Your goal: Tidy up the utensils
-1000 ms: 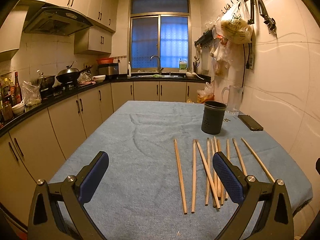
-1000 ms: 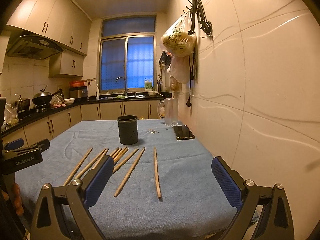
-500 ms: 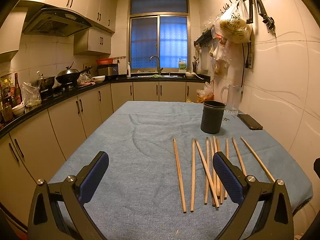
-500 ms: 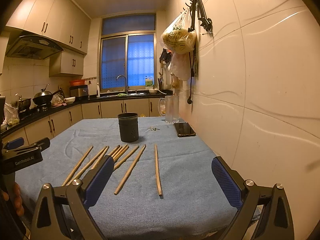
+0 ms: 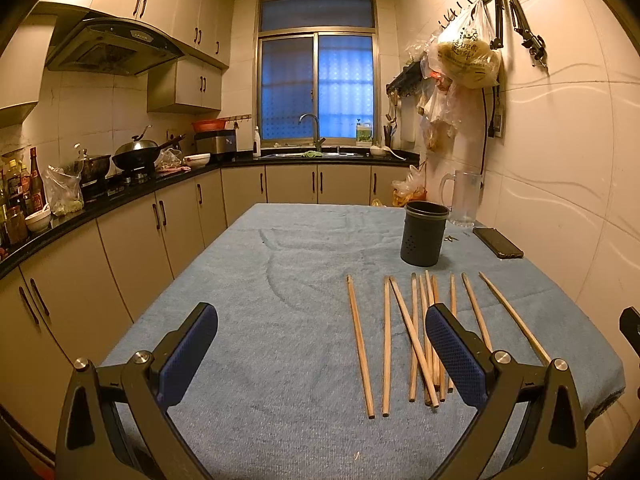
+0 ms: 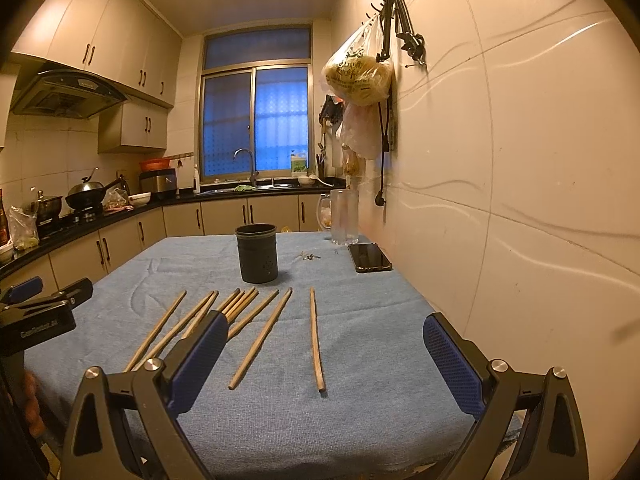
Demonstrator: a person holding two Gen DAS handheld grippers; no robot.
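Note:
Several wooden chopsticks [image 5: 416,336] lie side by side on the blue cloth of the table [image 5: 280,320], also seen in the right wrist view [image 6: 260,332]. A dark perforated utensil holder [image 5: 424,238] stands upright just beyond them; it also shows in the right wrist view [image 6: 257,253]. My left gripper [image 5: 320,344] is open and empty, held above the near table edge, left of the chopsticks. My right gripper [image 6: 324,354] is open and empty, above the near end of the rightmost chopstick [image 6: 316,340]. The left gripper's body shows at the right wrist view's left edge [image 6: 40,312].
A black phone [image 6: 369,258] and a glass pitcher [image 6: 343,216] sit by the right wall behind the holder. Small metal bits [image 6: 310,256] lie between holder and phone. Kitchen counters with cookware [image 5: 132,156] run along the left. Bags [image 6: 358,76] hang on the wall.
Both grippers have risen or drawn back very slightly; the chopsticks sit a little lower in both views. Nothing on the table has moved.

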